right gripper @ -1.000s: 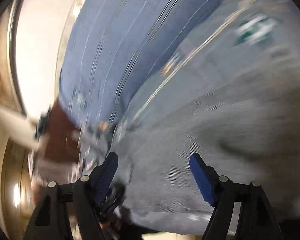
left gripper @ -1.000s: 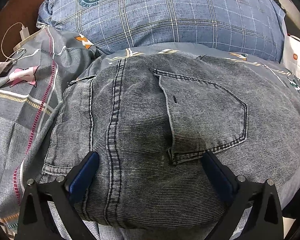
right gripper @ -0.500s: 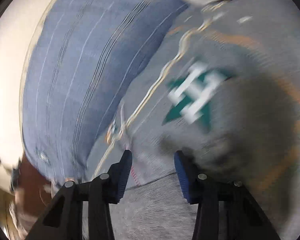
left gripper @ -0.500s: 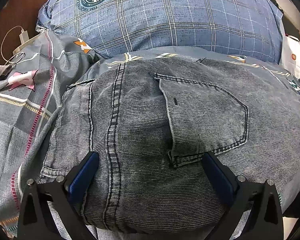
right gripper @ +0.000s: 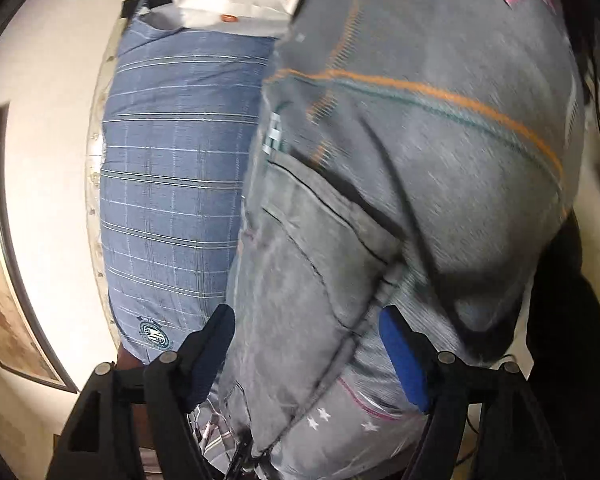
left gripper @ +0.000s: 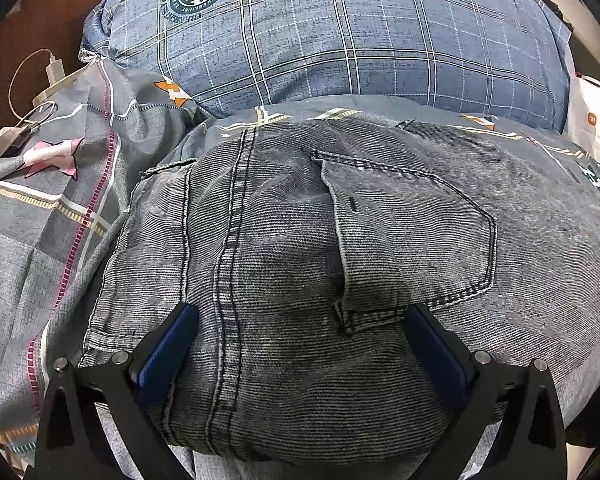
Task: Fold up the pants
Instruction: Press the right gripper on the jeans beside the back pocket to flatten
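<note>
Pants: grey-washed denim pants [left gripper: 300, 264] lie on the bed, on a grey patterned quilt [left gripper: 52, 216], just in front of a blue plaid pillow [left gripper: 340, 32].
Long axis: in the left wrist view the pants run left to right; the waistband end is at the left, and the fabric runs on past the right edge of the view.
Facing: the seat side is up, with a back pocket [left gripper: 412, 248] showing. The pocket's opening faces left and its pointed bottom points right.
Seam: a double-stitched seam [left gripper: 232, 264] runs from far to near across the pants, left of the pocket.
Left gripper: the left gripper [left gripper: 300, 344] has its blue fingers [left gripper: 168, 348] wide apart and pressed down on the pants, one near the waistband, the other just below the pocket. They pinch nothing.
Right gripper: the right gripper [right gripper: 306, 344] is opening, fingers [right gripper: 404, 360] apart over the denim, which lies between them unpinched. The view is blurred.
Surroundings: a white charger and cable [left gripper: 48, 80] lie far left, and a white bag [left gripper: 592, 120] sits far right.
Change, left: the left view matches the frame a second ago; pants and fingers are in the same places.
Change, right: the right view has swung round. Half a second ago its fingers were closer together over the quilt's green emblem; now they stand wider, over the pants.
</note>
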Demonstrator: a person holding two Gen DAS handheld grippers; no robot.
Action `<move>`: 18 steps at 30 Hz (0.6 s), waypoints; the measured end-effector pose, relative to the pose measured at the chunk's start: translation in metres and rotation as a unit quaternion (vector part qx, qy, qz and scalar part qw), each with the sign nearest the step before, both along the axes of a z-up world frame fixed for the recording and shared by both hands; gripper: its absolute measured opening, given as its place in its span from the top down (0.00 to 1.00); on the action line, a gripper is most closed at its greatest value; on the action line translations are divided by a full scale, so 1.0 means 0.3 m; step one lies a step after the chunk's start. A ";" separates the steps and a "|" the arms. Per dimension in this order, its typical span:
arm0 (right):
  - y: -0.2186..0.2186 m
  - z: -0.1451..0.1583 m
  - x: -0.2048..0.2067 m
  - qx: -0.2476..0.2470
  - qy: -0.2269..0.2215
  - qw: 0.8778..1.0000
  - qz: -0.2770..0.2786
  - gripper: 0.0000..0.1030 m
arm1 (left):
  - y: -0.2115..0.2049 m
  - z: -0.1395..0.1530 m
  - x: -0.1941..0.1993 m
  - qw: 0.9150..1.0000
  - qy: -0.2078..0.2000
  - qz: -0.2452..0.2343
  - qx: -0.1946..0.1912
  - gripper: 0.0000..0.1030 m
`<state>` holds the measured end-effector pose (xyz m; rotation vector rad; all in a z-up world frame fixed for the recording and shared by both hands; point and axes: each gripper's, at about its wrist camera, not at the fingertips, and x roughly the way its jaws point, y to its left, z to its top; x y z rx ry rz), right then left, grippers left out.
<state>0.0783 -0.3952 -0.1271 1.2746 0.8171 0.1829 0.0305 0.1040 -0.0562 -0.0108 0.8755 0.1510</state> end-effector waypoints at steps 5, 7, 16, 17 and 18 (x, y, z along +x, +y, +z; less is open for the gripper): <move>-0.031 -0.018 0.026 -0.031 0.028 0.999 -0.010 0.25 | 0.002 0.007 -0.007 1.000 -0.005 0.002 -0.004 0.00; -0.038 -0.034 0.029 -0.022 0.035 0.999 -0.020 0.25 | -0.001 0.019 -0.010 1.000 -0.007 0.006 -0.004 0.00; -0.038 -0.028 0.039 -0.047 0.033 0.998 -0.014 0.25 | -0.149 0.167 -0.031 0.999 -0.044 -0.017 0.023 0.00; -0.031 -0.023 0.050 -0.050 0.033 0.998 -0.015 0.25 | -0.160 0.168 -0.027 0.999 -0.039 -0.020 0.016 0.00; -0.025 -0.015 0.058 -0.052 0.033 0.998 -0.015 0.25 | -0.173 0.169 -0.022 0.999 -0.035 -0.023 0.011 0.00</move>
